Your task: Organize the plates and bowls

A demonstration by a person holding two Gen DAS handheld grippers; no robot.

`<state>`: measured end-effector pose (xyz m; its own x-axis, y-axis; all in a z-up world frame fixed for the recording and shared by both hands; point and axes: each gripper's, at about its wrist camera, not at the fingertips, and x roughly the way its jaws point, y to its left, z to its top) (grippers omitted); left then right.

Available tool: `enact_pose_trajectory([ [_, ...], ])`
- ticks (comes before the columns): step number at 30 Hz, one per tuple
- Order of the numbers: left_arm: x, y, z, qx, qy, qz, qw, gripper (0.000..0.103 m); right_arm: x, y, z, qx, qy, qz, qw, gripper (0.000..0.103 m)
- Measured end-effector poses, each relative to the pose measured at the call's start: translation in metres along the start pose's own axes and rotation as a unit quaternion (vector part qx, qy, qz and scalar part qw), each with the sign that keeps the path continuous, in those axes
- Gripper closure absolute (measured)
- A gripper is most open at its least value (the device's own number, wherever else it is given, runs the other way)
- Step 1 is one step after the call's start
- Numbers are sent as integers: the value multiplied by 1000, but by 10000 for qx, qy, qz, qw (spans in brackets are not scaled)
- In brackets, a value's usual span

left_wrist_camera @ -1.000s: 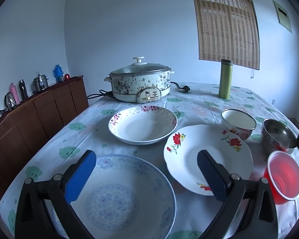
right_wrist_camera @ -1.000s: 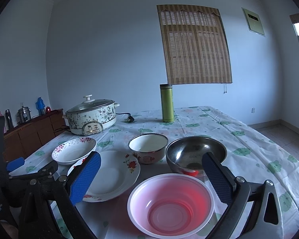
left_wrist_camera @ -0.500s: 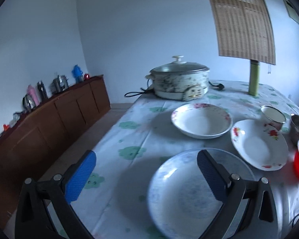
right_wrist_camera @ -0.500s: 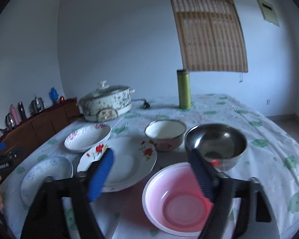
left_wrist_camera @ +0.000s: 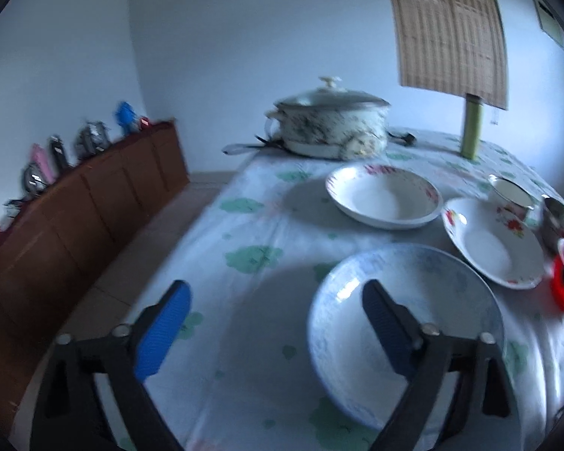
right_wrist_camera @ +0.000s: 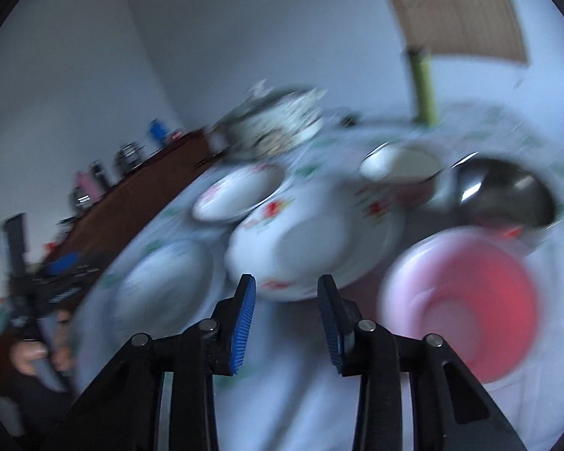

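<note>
We hold our left gripper (left_wrist_camera: 274, 308) with jaws wide, closing over the blue plate (left_wrist_camera: 432, 300) on the table (left_wrist_camera: 252, 225); right gripper (right_wrist_camera: 286, 293) jaws narrowing, empty, near the rose plate (right_wrist_camera: 312, 233).

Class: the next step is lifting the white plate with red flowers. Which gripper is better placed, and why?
Right. The right gripper points at the near rim of the white plate with red flowers, jaws just narrowing, nothing between them. The left gripper sits by the blue-patterned plate.
</note>
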<state>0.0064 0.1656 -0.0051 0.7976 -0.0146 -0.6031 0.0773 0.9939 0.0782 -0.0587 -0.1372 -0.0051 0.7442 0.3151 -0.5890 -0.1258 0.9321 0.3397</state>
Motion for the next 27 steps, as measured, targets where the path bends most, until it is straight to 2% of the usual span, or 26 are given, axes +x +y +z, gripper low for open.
enact_pose_trajectory([
  [1, 3, 1, -1, -17, 119, -154, 9998, 26, 9, 6, -1, 80, 245, 319, 9992, 66],
  [2, 7, 2, -2, -46, 275, -322, 9991, 29, 16, 11, -3, 163, 431, 550, 9974, 66],
  [4, 11, 2, -4, -58, 454, -491, 9977, 36, 31, 21, -7, 263, 734, 847, 9933, 66],
  [5, 15, 2, -5, -43, 549, -578, 9968, 38, 40, 26, -10, 297, 875, 946, 9912, 66],
  [8, 27, 0, -9, -62, 820, -734, 9939, 64, 58, 38, -17, 298, 1079, 959, 9891, 66],
  [9, 30, 0, -11, -102, 901, -817, 9925, 69, 62, 39, -16, 313, 1100, 949, 9889, 66],
  [17, 48, -2, -15, -219, 1359, -1217, 9830, 73, 86, 43, -13, 286, 1518, 800, 9847, 66],
  [18, 50, -2, -15, -220, 1405, -1220, 9823, 76, 92, 42, -11, 244, 1555, 752, 9847, 67],
  [19, 52, -3, -15, -214, 1446, -1240, 9815, 78, 94, 43, -11, 231, 1574, 735, 9845, 75],
  [20, 54, -4, -16, -199, 1497, -1282, 9802, 78, 97, 44, -10, 218, 1593, 772, 9840, 77],
  [27, 60, -3, -17, -315, 1630, -1415, 9759, 78, 106, 45, -9, 97, 1592, 687, 9848, 80],
])
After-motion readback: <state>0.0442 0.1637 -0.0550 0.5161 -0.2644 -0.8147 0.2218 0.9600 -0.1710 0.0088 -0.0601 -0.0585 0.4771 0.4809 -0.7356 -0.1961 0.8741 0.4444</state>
